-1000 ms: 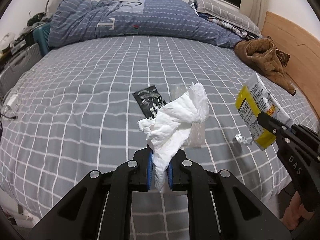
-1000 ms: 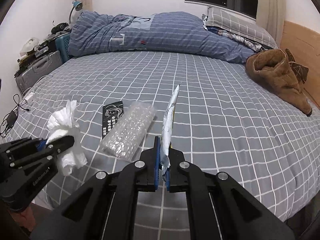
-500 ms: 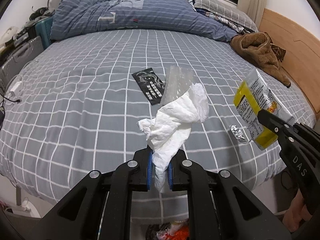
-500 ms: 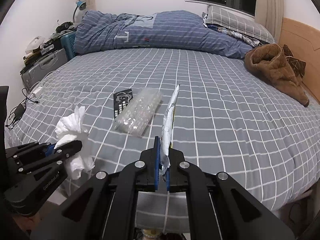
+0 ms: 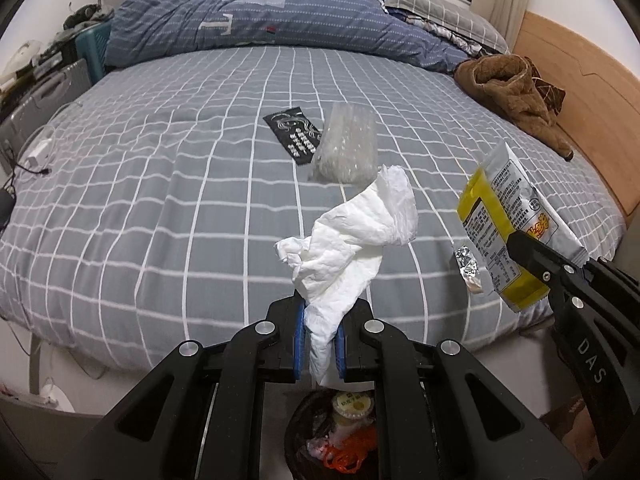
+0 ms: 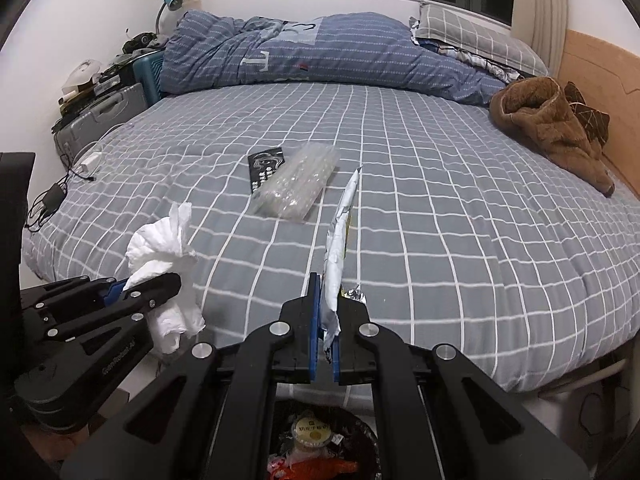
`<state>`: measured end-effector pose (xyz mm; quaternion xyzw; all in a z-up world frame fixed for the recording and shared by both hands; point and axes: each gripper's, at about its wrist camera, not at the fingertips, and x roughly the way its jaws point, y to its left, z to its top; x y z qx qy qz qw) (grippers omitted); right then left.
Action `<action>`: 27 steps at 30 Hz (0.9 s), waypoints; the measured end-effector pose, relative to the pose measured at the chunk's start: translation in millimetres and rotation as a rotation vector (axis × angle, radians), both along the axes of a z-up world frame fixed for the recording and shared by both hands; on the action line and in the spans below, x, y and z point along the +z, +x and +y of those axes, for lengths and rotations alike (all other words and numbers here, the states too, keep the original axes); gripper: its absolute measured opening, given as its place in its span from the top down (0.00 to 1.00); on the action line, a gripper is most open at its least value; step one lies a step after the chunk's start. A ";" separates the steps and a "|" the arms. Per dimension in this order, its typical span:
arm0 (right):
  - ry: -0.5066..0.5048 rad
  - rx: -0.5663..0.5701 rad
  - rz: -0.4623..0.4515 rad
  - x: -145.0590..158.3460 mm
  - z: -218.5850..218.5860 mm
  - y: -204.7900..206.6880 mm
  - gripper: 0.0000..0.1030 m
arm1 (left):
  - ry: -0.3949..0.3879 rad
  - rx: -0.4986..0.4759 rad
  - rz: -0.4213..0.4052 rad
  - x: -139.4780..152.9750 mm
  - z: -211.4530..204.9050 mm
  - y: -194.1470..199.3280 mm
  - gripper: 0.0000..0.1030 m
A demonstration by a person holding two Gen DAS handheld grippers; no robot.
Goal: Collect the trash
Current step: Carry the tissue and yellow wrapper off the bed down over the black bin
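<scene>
- On the grey checked bed [image 5: 168,208] lie a black printed packet [image 5: 294,134] and a bubble-wrap pouch [image 5: 346,150] that overlaps its right edge; a brown fleece garment [image 6: 552,124] is heaped by the wooden headboard, and a rumpled blue duvet [image 6: 320,56] runs along the far side.
- A dark waste bin [image 5: 296,440] stands on the floor just below both grippers, already holding a round lidded cup [image 6: 314,434] and something orange [image 5: 344,454], probably a plastic bag, though the arms hide most of it.
- The left gripper [image 5: 320,344] has its blue-padded jaws clamped on the lower end of a crumpled white tissue [image 5: 352,236], which rises above the fingertips.
- The right gripper [image 6: 325,340] is pinched tight on a yellow-and-silver snack wrapper [image 5: 500,232], seen edge-on in its own camera, its torn foil end [image 5: 468,266] hanging free.
- Nothing stands between either piece of trash and the bin opening.
- Compared with half a second ago, both grippers have drawn back past the mattress edge: the bin now shows far more fully, while the packet and pouch sit farther off.
</scene>
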<state>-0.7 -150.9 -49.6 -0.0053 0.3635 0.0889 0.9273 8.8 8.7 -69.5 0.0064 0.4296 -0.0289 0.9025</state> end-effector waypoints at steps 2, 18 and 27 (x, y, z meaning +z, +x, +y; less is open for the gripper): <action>0.000 0.000 0.002 -0.4 0.8 -7.4 0.96 | 0.000 -0.002 0.003 -0.4 -1.7 -6.7 0.90; 0.006 0.012 0.086 -19.9 0.1 -63.3 0.96 | 0.039 -0.012 0.056 -20.3 -4.8 -67.5 0.90; 0.001 0.018 0.128 -16.3 -3.3 -94.3 0.96 | 0.033 -0.020 0.079 -10.8 -5.8 -97.1 0.90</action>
